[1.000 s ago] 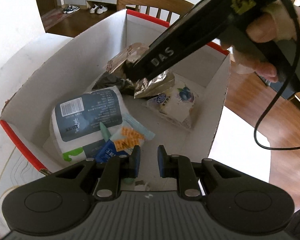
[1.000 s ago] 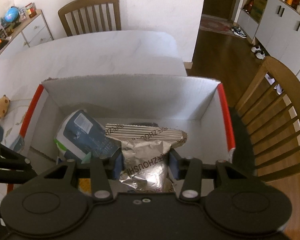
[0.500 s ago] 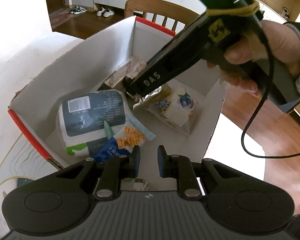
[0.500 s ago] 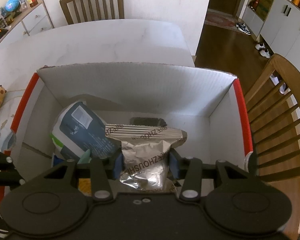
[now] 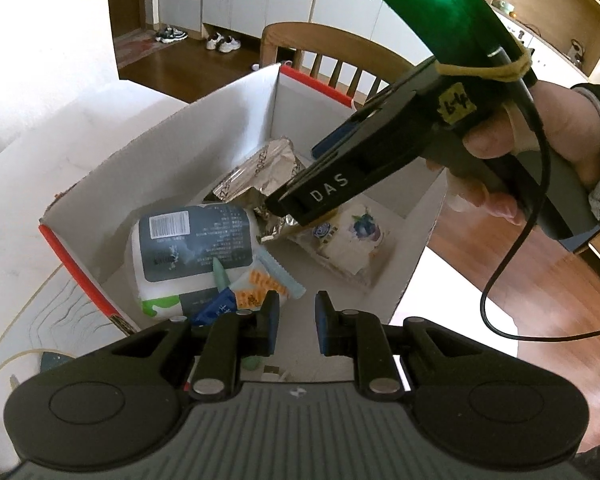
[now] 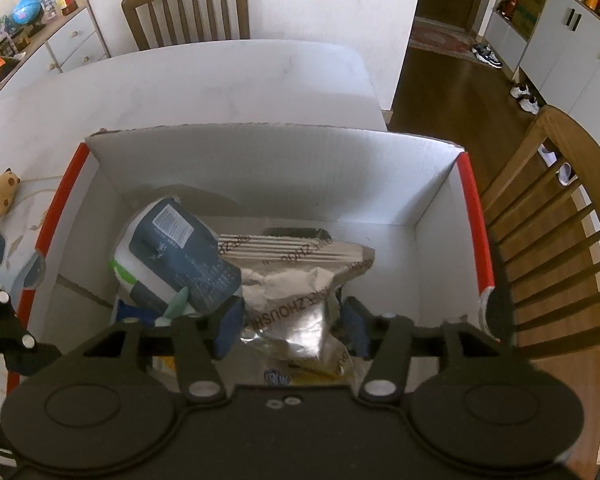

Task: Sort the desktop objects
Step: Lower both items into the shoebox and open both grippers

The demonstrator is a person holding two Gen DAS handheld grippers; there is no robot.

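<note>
The silver foil snack bag (image 6: 288,304) is hanging crumpled between the right gripper (image 6: 290,326) fingers, clenched on its near end, long axis pointing far into the white cardboard box (image 6: 260,168), while the left gripper (image 5: 296,320) is idling empty, slightly parted, nearby.

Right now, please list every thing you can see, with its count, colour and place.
cardboard box: 1, white with red edges, on the table
silver snack bag: 1, silver, inside box, between right fingers
tissue pack: 1, white and dark blue, inside box
blueberry packet: 1, white, inside box
orange-print wrapper: 1, inside box
table: 1, white
wooden chairs: 2, brown, beside table
spotted toy: 1, tan, on table
left gripper: black, empty
right gripper: black, around bag
</note>
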